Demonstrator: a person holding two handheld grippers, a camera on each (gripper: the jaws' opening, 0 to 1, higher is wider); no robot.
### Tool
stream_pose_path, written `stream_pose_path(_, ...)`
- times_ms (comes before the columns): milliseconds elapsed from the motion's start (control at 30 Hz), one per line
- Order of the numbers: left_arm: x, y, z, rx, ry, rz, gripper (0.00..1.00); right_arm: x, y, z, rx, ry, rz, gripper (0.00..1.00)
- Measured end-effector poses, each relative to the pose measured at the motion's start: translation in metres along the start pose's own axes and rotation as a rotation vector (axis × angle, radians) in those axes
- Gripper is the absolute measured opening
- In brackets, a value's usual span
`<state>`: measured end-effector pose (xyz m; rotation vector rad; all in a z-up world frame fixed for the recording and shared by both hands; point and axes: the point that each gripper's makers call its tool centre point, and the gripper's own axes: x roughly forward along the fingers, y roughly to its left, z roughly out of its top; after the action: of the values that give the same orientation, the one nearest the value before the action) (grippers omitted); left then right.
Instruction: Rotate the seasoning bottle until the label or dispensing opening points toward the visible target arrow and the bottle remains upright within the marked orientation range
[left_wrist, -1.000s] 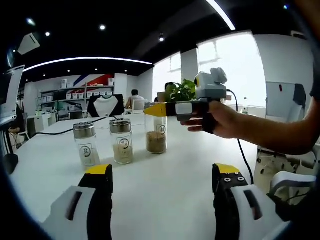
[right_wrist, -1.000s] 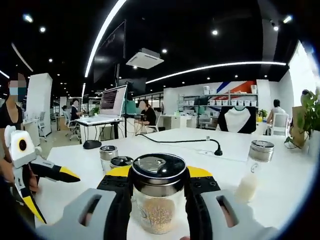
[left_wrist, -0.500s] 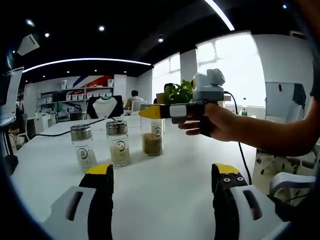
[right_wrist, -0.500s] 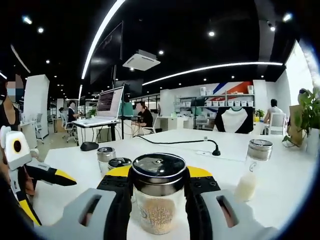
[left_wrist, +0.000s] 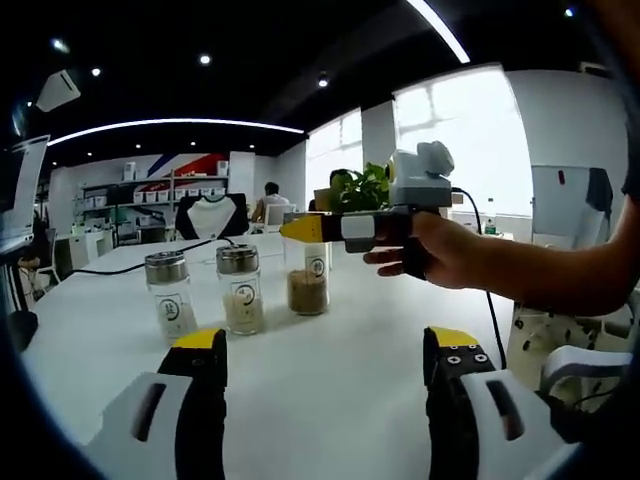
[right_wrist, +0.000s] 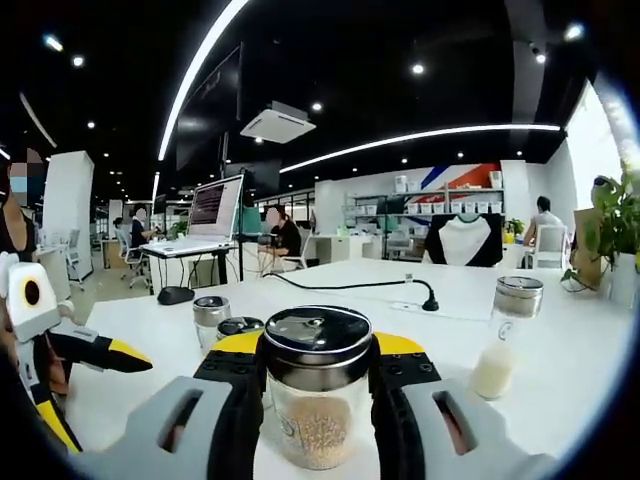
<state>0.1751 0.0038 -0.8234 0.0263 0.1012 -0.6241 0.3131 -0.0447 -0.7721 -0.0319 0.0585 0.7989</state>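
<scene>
Three metal-lidded seasoning bottles stand in a row on the white table (left_wrist: 330, 370). The one with brown contents (left_wrist: 307, 288) is upright at the right end of the row, and my right gripper (left_wrist: 305, 230) reaches in from the right, shut on its upper part. In the right gripper view that bottle (right_wrist: 317, 420) sits between the jaws of the right gripper (right_wrist: 317, 352), lid on top. My left gripper (left_wrist: 325, 340) is open and holds nothing, hanging well short of the bottles; it appears too as the left gripper (right_wrist: 110, 398), jaws apart.
Two more bottles (left_wrist: 168, 298) (left_wrist: 241, 292) stand left of the held one, and another (right_wrist: 505, 340) stands apart. A black cable with a stand (right_wrist: 430, 297), a mouse (right_wrist: 180, 293) and a laptop (right_wrist: 220, 208) lie farther back. A plant (left_wrist: 362, 185) is behind.
Both views have shifted slightly with the hands. The right gripper stays shut on the brown-filled bottle, which remains upright. The left gripper stays open.
</scene>
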Motion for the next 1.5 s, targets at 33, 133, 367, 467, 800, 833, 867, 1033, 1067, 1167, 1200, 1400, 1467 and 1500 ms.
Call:
stream_pose_path(33, 0.0, 0.0, 0.0, 0.0, -0.002, 0.0, 0.85, 0.0, 0.0, 0.0, 0.004, 0.0, 0.001, 0.39)
stream_pose_path(133, -0.001, 0.0, 0.0, 0.0, -0.002, 0.0, 0.86, 0.001, 0.0, -0.001, 0.017, 0.015, 0.004, 0.39)
stream_pose_path(367, 0.0, -0.002, 0.001, -0.001, -0.003, -0.005, 0.86, 0.0, 0.001, -0.012, -0.013, 0.068, -0.011, 0.41)
stream_pose_path(467, -0.001, -0.002, 0.002, -0.006, -0.011, -0.005, 0.86, -0.006, -0.001, -0.009, 0.003, 0.051, -0.016, 0.47)
stream_pose_path(800, 0.0, -0.003, -0.001, -0.014, -0.006, -0.009, 0.86, -0.021, -0.005, -0.009, 0.001, 0.042, -0.04, 0.43)
stream_pose_path(833, 0.001, -0.004, 0.0, -0.015, -0.008, -0.012, 0.86, -0.02, -0.004, -0.01, 0.015, 0.039, -0.031, 0.43)
stream_pose_path(867, 0.001, -0.005, 0.0, -0.016, -0.009, -0.014, 0.86, -0.019, -0.004, -0.011, 0.017, 0.044, -0.031, 0.42)
stream_pose_path(1033, 0.001, -0.008, 0.0, -0.012, -0.006, -0.015, 0.86, -0.017, 0.004, -0.011, -0.002, 0.047, -0.03, 0.34)
stream_pose_path(1067, 0.0, -0.007, 0.0, -0.012, -0.006, -0.013, 0.86, -0.017, 0.003, -0.011, 0.002, 0.046, -0.031, 0.34)
stream_pose_path(1167, -0.002, -0.004, 0.0, -0.011, -0.003, -0.006, 0.86, -0.017, 0.001, -0.011, 0.002, 0.04, -0.035, 0.34)
stream_pose_path(1200, -0.003, -0.004, 0.0, -0.011, -0.003, -0.004, 0.86, -0.017, 0.001, -0.011, 0.003, 0.04, -0.035, 0.34)
stream_pose_path(1400, -0.003, -0.002, 0.0, -0.012, -0.005, 0.001, 0.86, -0.018, 0.002, -0.011, 0.005, 0.041, -0.034, 0.34)
stream_pose_path(1467, -0.002, -0.003, 0.0, -0.013, -0.005, -0.003, 0.86, -0.019, 0.002, -0.011, 0.001, 0.042, -0.034, 0.34)
stream_pose_path(1500, -0.002, -0.003, 0.0, -0.012, -0.004, -0.004, 0.86, -0.019, 0.001, -0.011, 0.003, 0.043, -0.036, 0.34)
